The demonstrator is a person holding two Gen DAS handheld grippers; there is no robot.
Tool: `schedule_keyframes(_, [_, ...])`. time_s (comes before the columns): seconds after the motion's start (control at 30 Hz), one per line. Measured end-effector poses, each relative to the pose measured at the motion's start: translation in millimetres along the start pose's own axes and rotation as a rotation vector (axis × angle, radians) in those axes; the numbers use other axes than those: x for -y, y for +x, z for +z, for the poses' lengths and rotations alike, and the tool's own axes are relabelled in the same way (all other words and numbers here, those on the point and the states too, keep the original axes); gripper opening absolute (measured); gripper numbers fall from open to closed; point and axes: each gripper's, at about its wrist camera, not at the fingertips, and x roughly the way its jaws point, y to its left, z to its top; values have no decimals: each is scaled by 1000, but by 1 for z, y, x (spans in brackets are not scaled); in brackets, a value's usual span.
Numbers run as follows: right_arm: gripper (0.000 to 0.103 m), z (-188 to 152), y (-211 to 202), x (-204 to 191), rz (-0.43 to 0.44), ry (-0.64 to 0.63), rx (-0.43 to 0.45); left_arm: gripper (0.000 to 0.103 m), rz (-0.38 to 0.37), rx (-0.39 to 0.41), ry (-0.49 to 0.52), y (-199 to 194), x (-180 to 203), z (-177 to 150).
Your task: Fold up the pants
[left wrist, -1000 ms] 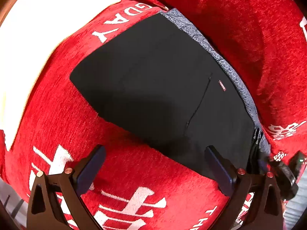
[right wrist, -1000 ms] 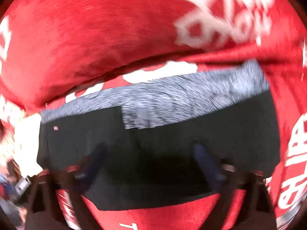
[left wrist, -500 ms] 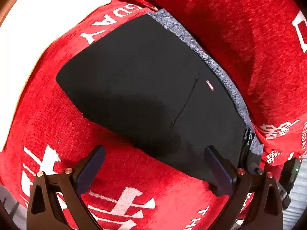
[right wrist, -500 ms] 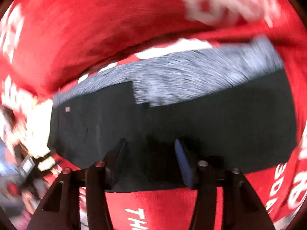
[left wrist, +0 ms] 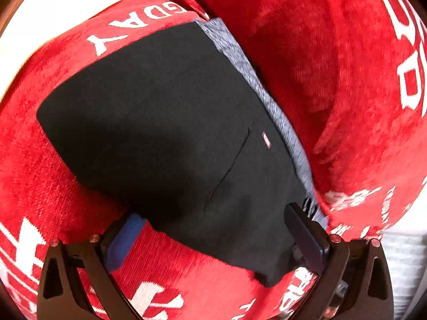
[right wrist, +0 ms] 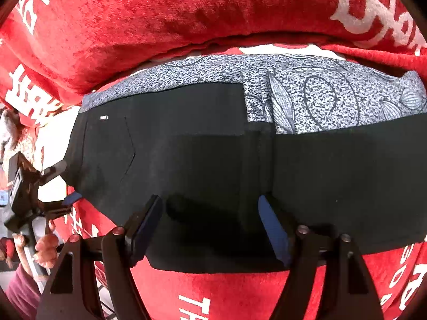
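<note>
With its jaws opening and gripping nothing, the right gripper [right wrist: 210, 229] had drawn clear above the black pants [right wrist: 213, 165], folded lengthwise on the red blanket [right wrist: 240, 293], another fold seemingly left; the left gripper [left wrist: 213, 237] hovered wide open, empty.

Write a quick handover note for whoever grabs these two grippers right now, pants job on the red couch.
Left tongs: open, straddling the near corner of the black pants, gripping nothing.
Right tongs: jaws opening over the near edge of the pants; fabric lies between them, not pinched.
Pants lie flat on the red couch cover, folded lengthwise, with the grey patterned lining showing along the far edge.
Done, as it looks: the lengthwise fold.
Left, probably: fold across into a compact stack and smooth it.
</note>
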Motion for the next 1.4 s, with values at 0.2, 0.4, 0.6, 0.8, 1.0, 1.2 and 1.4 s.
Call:
schedule_keyframes(0.2, [80,5,11,-14,-22,-16,2,103,-59,10,-56,-10,-7,9])
schedule_keyframes(0.4, [81,8,17,-19,-24,-24,0,103,-207,95,125,-32,34,4])
schedule_keyframes(0.6, [81,12,22,-29,-36,-31,-14,103,-43,2,-20,12,7,19])
schedule_keyframes(0.8, [81,45,-17,-51,33,-24,27,39,363,94,235,6,58,6])
schedule_keyframes(1.0, [84,116,-33,-120,188,-82,-81,34,780,208,797,36,120,-52])
schedule_keyframes(1.2, [85,148,13,-240,147,-359,-310,34,911,247,990,48,126,-76])
schedule_keyframes(1.4, [85,126,90,-313,11,-542,-492,34,939,246,1031,55,132,-77])
